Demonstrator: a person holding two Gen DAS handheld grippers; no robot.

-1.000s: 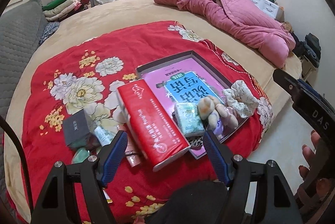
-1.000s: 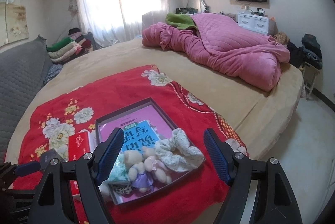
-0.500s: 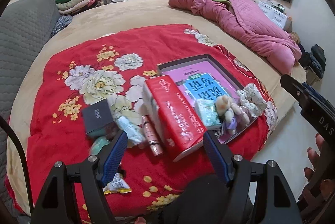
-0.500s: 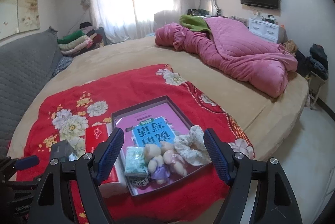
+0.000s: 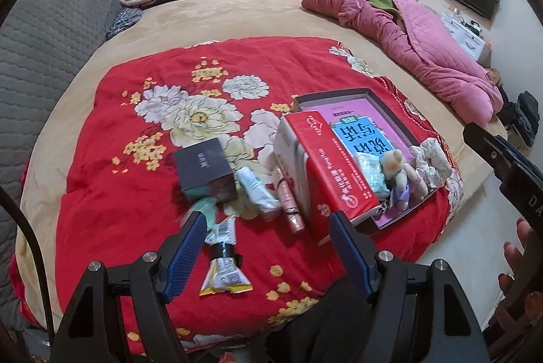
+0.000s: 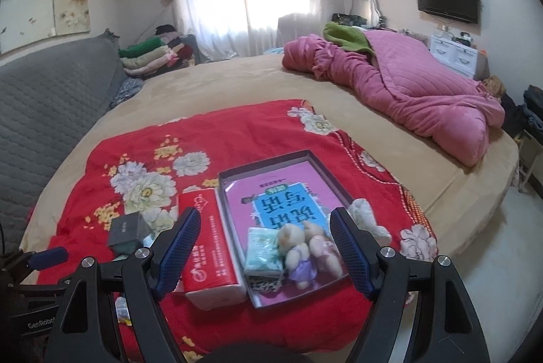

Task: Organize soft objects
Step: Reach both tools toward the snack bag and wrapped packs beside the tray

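- I see the plush bears (image 6: 305, 249) lying in the near end of the shallow tray (image 6: 319, 164), just ahead of my right hand-held gripper (image 6: 264, 247) and between its fingers in that view; from my left hand-held gripper (image 5: 268, 256) they sit ahead and to the right (image 5: 398, 173).
- A green-patterned tissue pack (image 6: 264, 249) touches the bears on their left, and a floral scrunchie (image 6: 364, 218) lies at the tray's right edge, beside the right finger.
- Under them a pink book with a blue panel (image 6: 288, 210) covers the tray floor.
- A red tissue box (image 5: 325, 166) leans against the tray's left side, straight ahead of my left hand-held gripper.
- Left of that box lie a pink tube (image 5: 288, 203), a pale wrapped pack (image 5: 258, 190), a black box (image 5: 205, 168) and a yellow snack packet (image 5: 224, 271) between the left fingers.
- Everything rests on a red floral blanket (image 5: 135, 203) spread over the bed (image 6: 237, 84).
- Both hand-held grippers hover with jaws spread wide, holding nothing.
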